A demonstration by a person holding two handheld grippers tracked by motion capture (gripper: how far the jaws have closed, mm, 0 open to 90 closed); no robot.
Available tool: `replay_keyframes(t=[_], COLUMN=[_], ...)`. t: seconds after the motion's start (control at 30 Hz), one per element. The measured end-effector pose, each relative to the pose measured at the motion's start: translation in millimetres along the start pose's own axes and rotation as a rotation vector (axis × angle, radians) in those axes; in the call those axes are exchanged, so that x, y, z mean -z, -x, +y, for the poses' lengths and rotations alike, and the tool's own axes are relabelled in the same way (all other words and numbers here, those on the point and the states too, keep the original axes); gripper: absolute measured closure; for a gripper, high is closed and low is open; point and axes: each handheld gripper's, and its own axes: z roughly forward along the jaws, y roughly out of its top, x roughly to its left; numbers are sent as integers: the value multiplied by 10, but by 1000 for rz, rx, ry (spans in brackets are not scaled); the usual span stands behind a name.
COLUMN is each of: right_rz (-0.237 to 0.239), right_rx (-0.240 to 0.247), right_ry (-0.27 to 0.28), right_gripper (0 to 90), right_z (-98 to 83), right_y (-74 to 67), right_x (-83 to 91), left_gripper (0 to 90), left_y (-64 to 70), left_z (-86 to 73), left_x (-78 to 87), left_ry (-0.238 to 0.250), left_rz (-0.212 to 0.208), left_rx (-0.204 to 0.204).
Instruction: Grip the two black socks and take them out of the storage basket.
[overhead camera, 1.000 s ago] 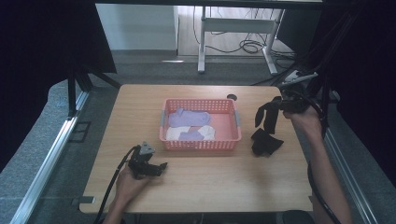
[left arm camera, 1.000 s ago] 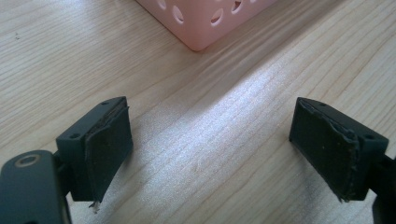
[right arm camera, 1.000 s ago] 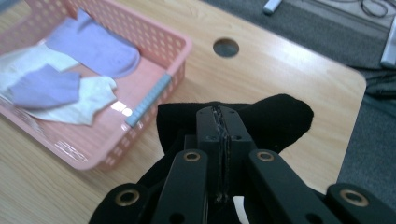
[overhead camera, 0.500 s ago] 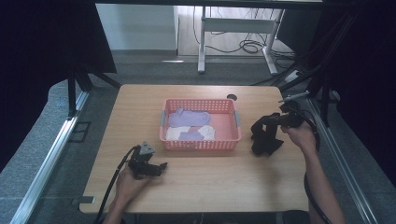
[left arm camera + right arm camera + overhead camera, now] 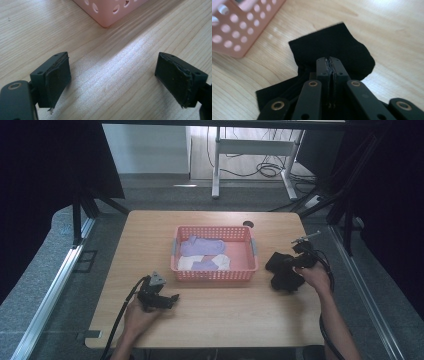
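Note:
A black cloth [image 5: 281,271], perhaps socks, lies crumpled on the wooden table right of the pink basket [image 5: 215,276]. My right gripper [image 5: 294,265] rests low on it. In the right gripper view its jaws [image 5: 330,60] stand pressed together with the black cloth [image 5: 332,42] pinched at their tips and spread beneath them. At the table's front left my left gripper [image 5: 172,299] lies in a hand, pointing right. Its jaws [image 5: 112,80] stand wide open over bare wood, and a corner of the basket [image 5: 110,10] sits just beyond them.
Inside the basket lie a purple sock [image 5: 201,246], a white one [image 5: 191,263] and a smaller purple piece [image 5: 206,266]. A round cable hole [image 5: 247,224] marks the table behind the basket. A perforated basket wall [image 5: 234,27] is close at the left of the right gripper view.
The right hand has come down with the black cloth, from hanging above the table's right side to lying on the wood. The left gripper has stayed where it was.

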Motion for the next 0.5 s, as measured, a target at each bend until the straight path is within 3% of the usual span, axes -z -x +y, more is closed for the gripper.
replay_keyframes(t=[0.13,0.3,0.33,0.5], right_rz=[7,-5,-17,-30], right_rx=[-6,-16,-17,-7], right_ry=[-25,2,17,48], right_gripper=[801,674,610,457], right_z=[-57,-41,-24,6], right_y=[4,17,15,2], right_x=[-88,-25,19,107], left_gripper=[128,128,128,128], left_y=[0,0,0,0], left_z=[0,0,0,0], left_x=[0,0,0,1], left_ry=[0,0,0,-1], left_rz=[0,0,0,0], left_rx=[0,0,0,0])
